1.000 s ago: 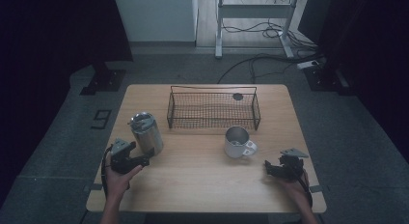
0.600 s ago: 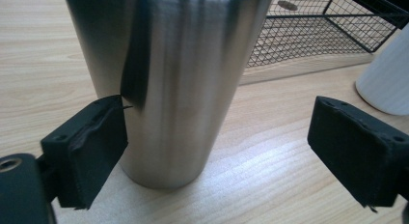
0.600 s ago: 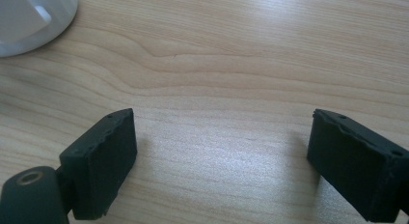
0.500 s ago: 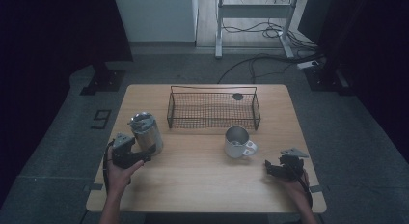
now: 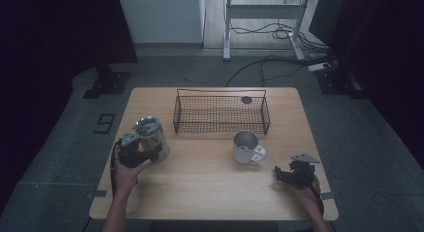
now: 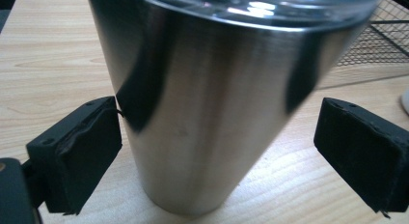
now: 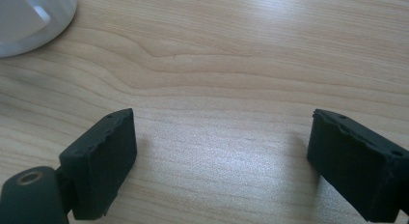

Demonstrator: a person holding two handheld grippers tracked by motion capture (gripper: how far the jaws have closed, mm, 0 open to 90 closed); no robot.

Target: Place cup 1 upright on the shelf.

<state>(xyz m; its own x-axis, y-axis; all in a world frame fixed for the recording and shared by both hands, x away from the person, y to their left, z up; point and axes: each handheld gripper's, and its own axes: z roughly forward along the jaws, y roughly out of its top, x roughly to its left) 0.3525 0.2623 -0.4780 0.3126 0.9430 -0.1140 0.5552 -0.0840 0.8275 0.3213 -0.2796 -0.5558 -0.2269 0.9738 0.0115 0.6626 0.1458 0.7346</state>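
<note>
Stainless steel, tapered and shiny, the tall tumbler with a clear lid (image 5: 151, 137) stands upright on the left part of the pale wooden table (image 5: 210, 192), in front of and to the left of the black wire basket (image 5: 221, 114). The left gripper (image 5: 150, 152) is drawn up around the tumbler's lower half; in the left gripper view the steel wall (image 6: 207, 118) sits between the two black jaws, which are spread wide. The left-hand jaw is just at the metal, whether touching I cannot tell, while the right-hand one stands clear with bare wood showing in the gap.

The right gripper (image 5: 284, 175) rests low near the table's front right corner, held in the person's right hand (image 5: 305, 189). Its jaws are also spread apart, with nothing but wood grain between them. A white-handled metal mug (image 5: 247, 148) stands in front of the basket, near that gripper but apart from it; its pale base (image 7: 34, 19) shows at the upper left corner of the right gripper view.
</note>
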